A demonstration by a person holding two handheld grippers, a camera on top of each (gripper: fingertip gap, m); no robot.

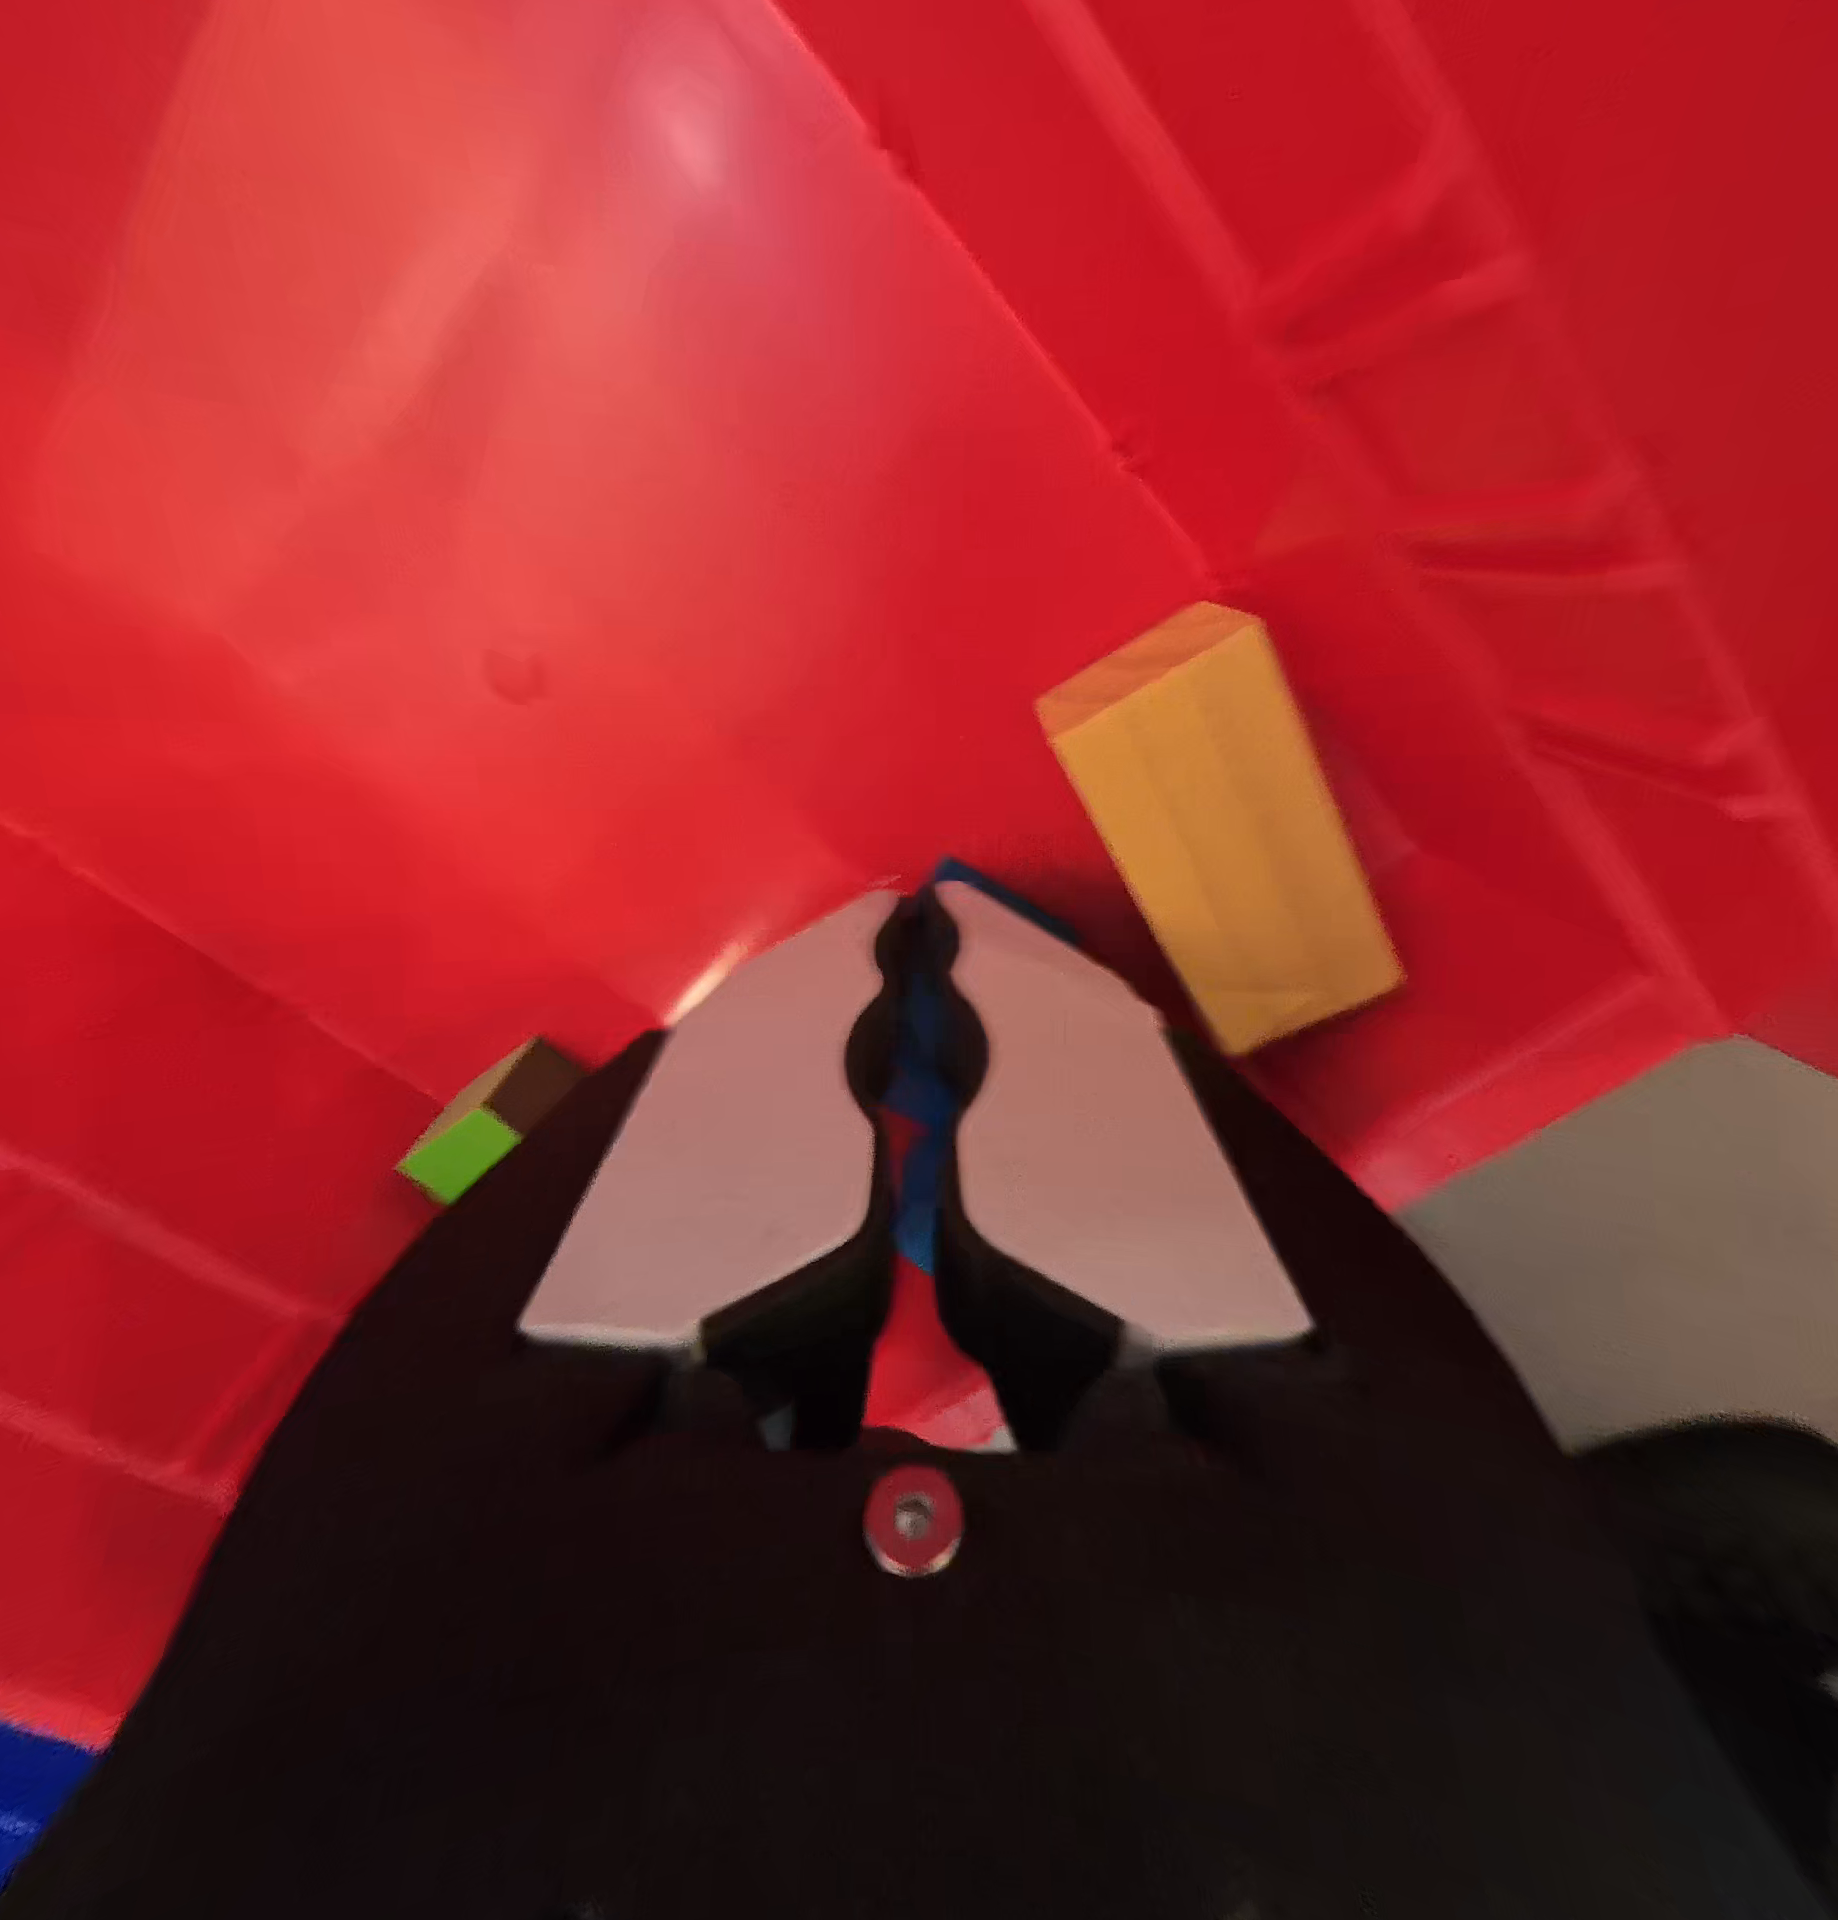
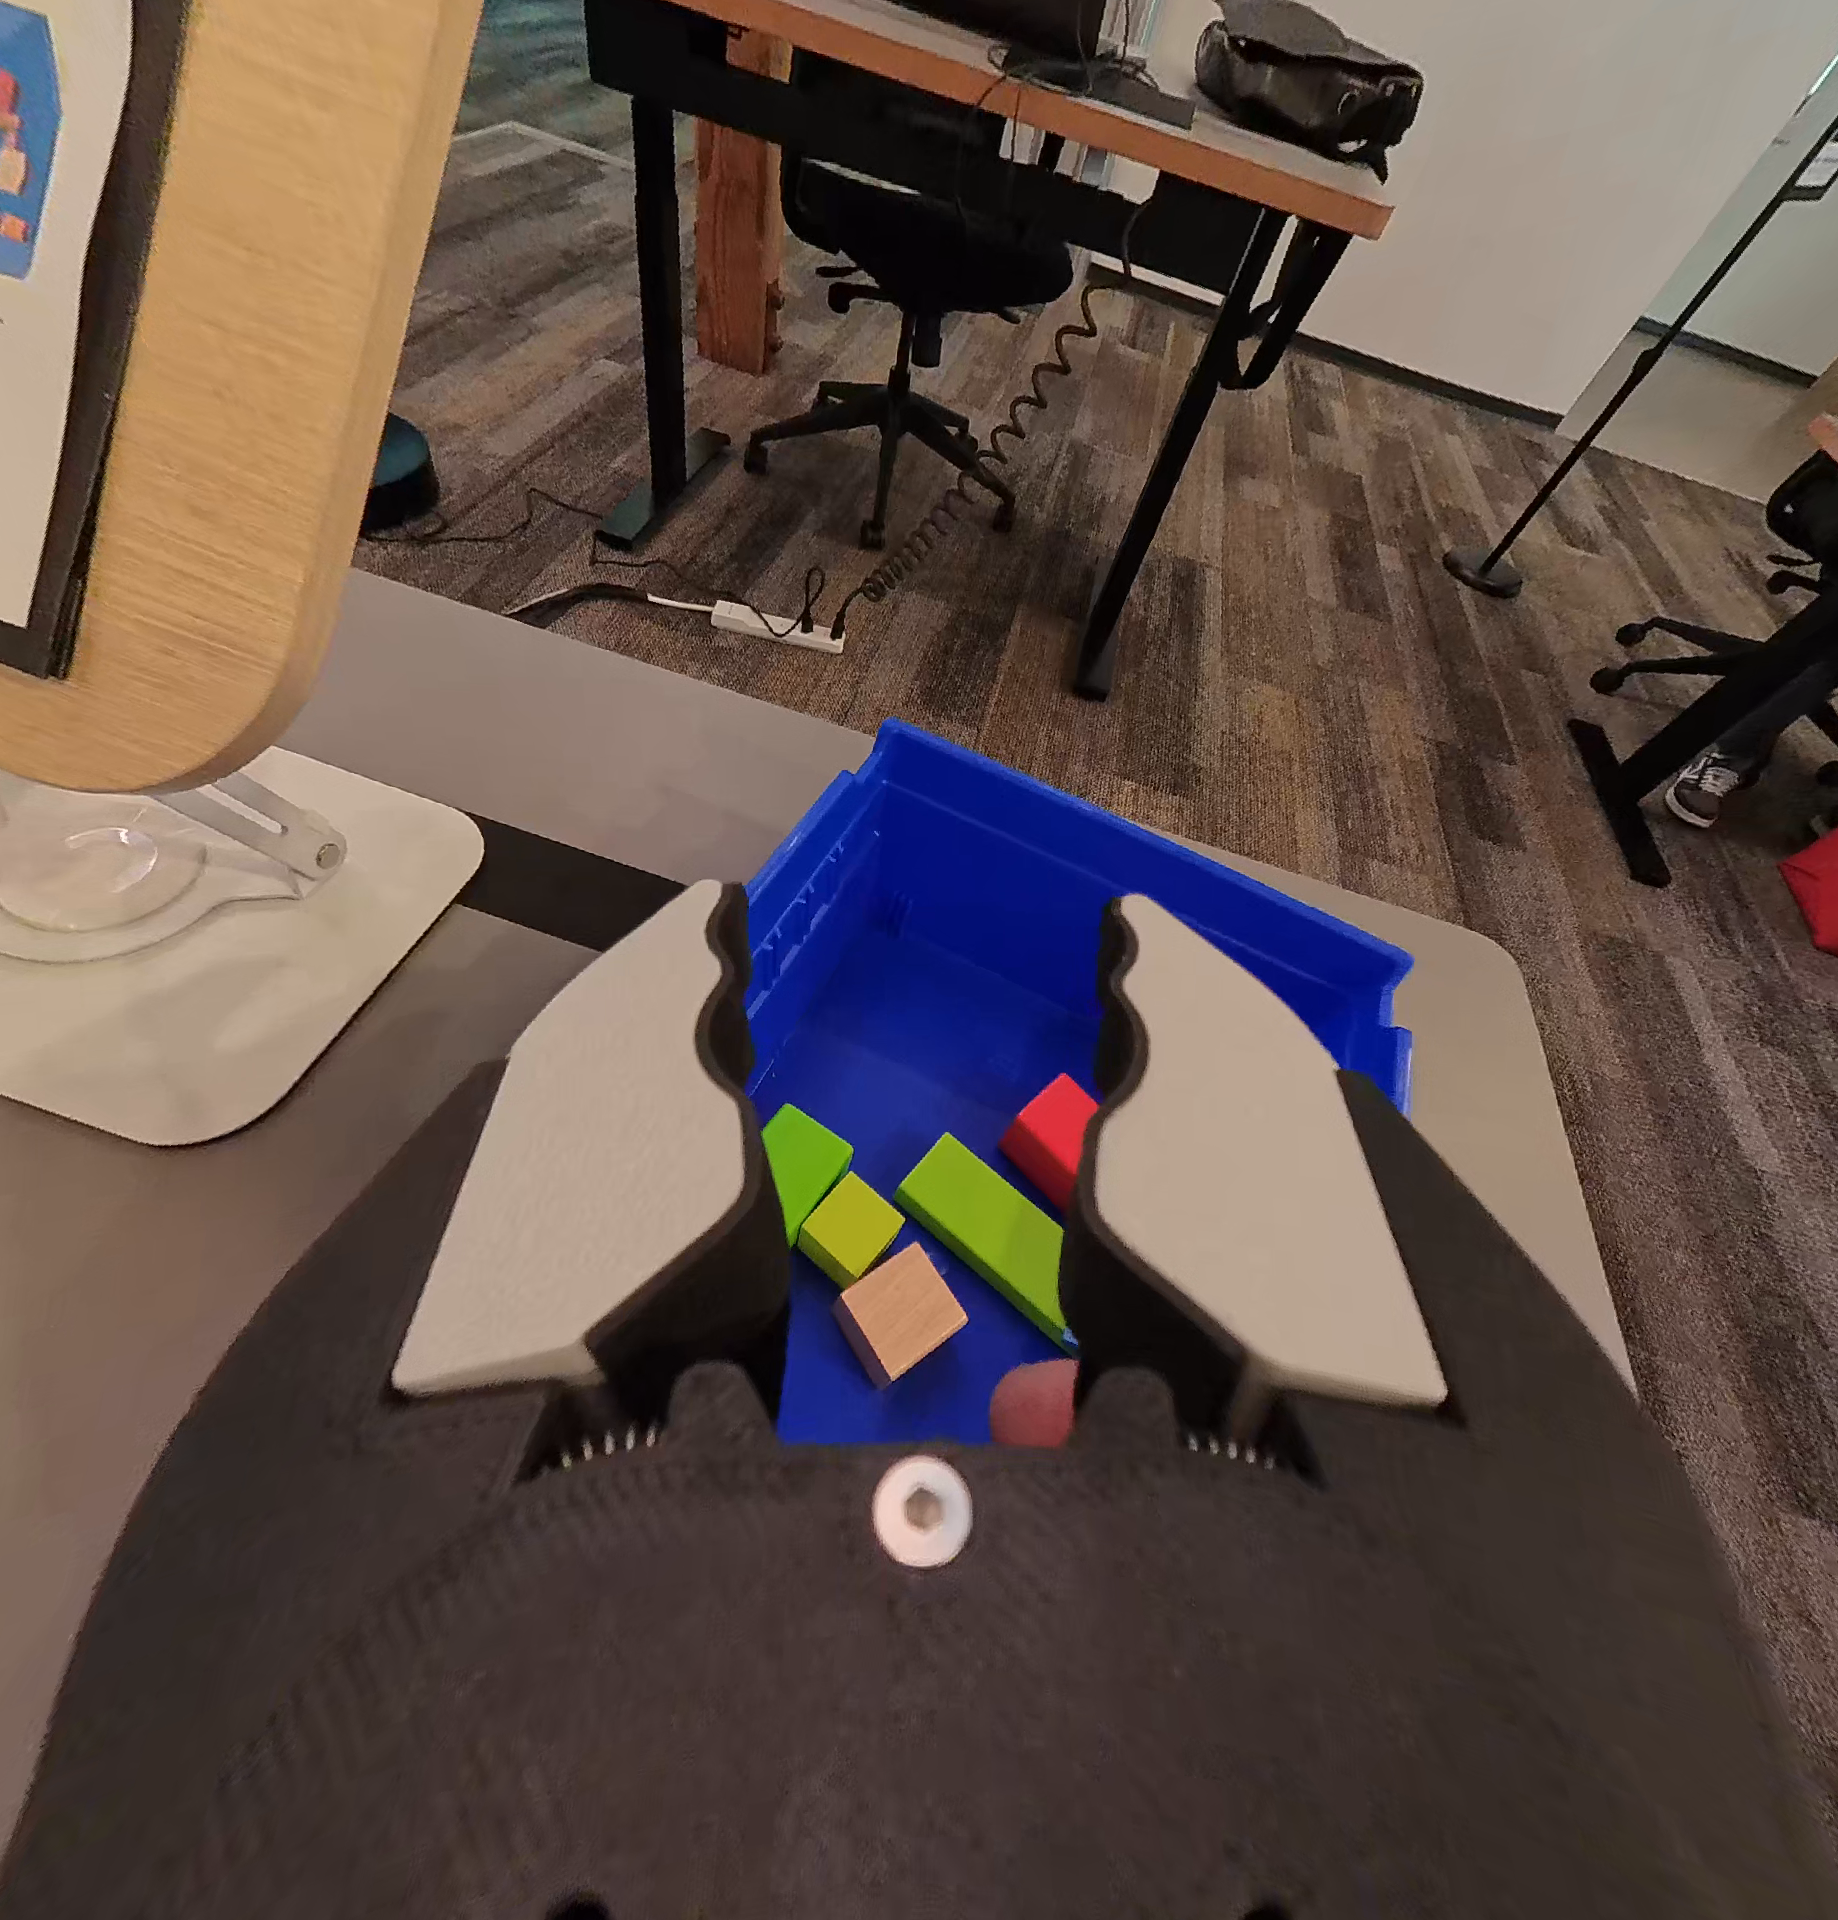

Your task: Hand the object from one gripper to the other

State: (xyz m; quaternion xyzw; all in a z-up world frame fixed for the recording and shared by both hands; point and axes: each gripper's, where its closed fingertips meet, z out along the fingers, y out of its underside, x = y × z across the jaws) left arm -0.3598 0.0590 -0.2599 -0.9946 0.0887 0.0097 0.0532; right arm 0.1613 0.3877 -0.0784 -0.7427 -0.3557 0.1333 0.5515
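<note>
Left gripper (image 1: 920, 904) is down inside a red bin (image 1: 479, 520), fingertips nearly together with a thin blue piece (image 1: 920, 1174) showing in the slit between them and poking out behind the right tip; looks clamped on it, though blur leaves the contact unclear. So judged: pickup stage, handover itself not yet done. Right gripper (image 2: 920, 935) hangs with jaws spread wide and nothing between the pads, above a blue bin (image 2: 1154, 883) at frame centre holding green blocks (image 2: 982, 1216), a red block (image 2: 1050, 1127) and a plain wood cube (image 2: 899, 1314). Left view: yellow block (image 1: 1221, 821) centre right, close beside the fingertips, green-ended block (image 1: 463, 1148) lower left. The two grippers don't see each other, so left must lift clear of the bin walls first.
</note>
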